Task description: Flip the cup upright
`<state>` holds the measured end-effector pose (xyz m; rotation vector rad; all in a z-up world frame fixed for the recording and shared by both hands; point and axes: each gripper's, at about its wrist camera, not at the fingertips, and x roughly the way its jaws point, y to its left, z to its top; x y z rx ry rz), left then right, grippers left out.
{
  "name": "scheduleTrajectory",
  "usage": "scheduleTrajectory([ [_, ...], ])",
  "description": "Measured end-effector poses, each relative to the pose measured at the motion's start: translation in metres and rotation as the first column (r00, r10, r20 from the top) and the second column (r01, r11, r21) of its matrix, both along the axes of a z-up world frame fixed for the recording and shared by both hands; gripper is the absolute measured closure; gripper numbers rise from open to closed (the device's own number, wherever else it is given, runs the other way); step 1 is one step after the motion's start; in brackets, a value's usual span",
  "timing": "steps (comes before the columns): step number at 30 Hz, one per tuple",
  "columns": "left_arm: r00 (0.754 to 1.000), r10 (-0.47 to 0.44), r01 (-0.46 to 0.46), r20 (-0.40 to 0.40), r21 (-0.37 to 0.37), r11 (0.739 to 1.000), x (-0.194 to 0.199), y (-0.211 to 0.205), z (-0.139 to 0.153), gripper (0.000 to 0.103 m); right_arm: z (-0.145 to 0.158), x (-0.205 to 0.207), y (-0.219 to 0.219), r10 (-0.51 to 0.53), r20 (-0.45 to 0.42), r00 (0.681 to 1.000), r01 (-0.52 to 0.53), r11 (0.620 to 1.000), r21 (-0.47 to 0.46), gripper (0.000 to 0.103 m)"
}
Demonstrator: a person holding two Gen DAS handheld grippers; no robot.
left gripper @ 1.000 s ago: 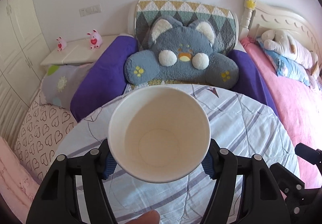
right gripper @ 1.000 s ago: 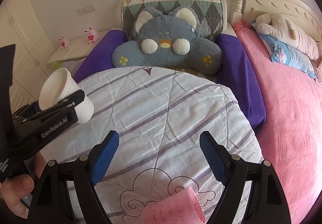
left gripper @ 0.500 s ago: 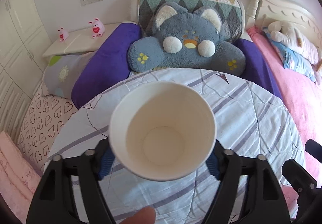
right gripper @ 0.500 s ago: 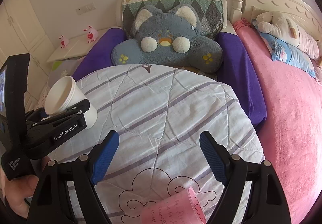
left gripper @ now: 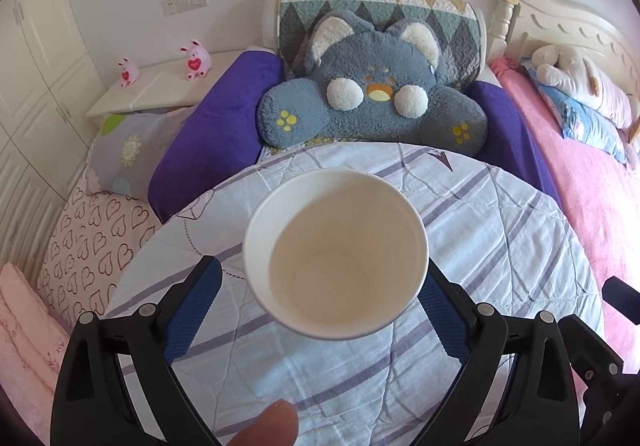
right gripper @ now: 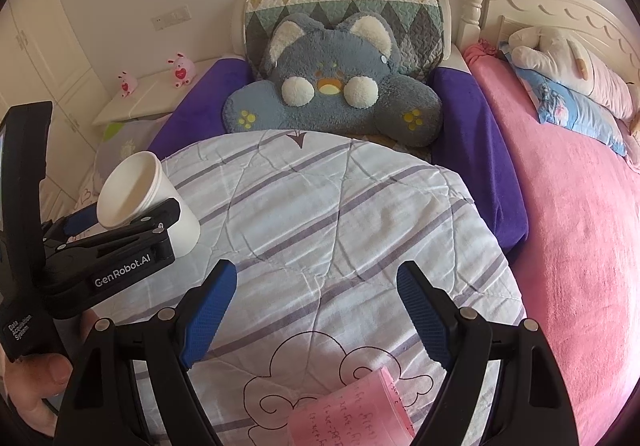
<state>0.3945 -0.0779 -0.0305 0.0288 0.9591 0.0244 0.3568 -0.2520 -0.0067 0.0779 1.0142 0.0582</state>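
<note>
Striped bedding (right gripper: 320,230) covered the rounded surface where both tools worked. Nearest, the right gripper (right gripper: 312,310) hung with its jaws spread and nothing between them, a pink cup (right gripper: 356,410) lying on its side just below. Farther left, the left gripper (left gripper: 320,294) sat at the white paper cup (left gripper: 336,254), its left pad visibly clear of the wall, so I could not tell whether it gripped; the cup's axis leaned mouth-up, base touching the bedding. Beyond sat a grey plush cushion (right gripper: 332,89).

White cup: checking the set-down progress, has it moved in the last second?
Yes. In the right wrist view the white cup has come down and rightward onto the striped quilt, away from the nightstand.
</note>
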Motion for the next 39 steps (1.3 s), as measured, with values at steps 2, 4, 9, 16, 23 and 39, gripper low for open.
scheduleTrajectory([
  [2,1.000,-0.004,0.004,0.001,0.005,1.000,-0.002,0.000,0.003,0.004,0.002,-0.002,0.000,-0.003,0.003,1.000,0.003,1.000,-0.001,0.020],
  [4,1.000,-0.006,0.006,0.006,0.008,1.000,-0.005,0.001,0.006,0.003,0.004,-0.004,0.001,-0.005,0.006,1.000,0.005,1.000,-0.002,0.020],
  [9,1.000,-0.008,0.008,0.024,-0.003,1.000,-0.013,0.006,0.017,0.002,0.012,-0.010,0.004,-0.008,0.021,1.000,0.008,1.000,-0.009,0.020],
  [16,0.998,-0.015,0.016,0.062,-0.008,1.000,-0.034,0.016,0.038,0.002,0.026,-0.026,0.012,-0.014,0.051,0.999,0.015,1.000,-0.024,0.020],
  [23,0.992,-0.015,0.015,0.127,-0.004,1.000,-0.074,0.034,0.066,0.002,0.046,-0.055,0.028,0.000,0.104,0.995,0.004,0.999,-0.036,0.020],
  [39,0.974,-0.022,0.012,0.225,0.046,0.999,-0.191,0.074,0.112,0.002,0.091,-0.147,0.084,0.028,0.242,0.970,-0.009,0.997,-0.079,0.020],
])
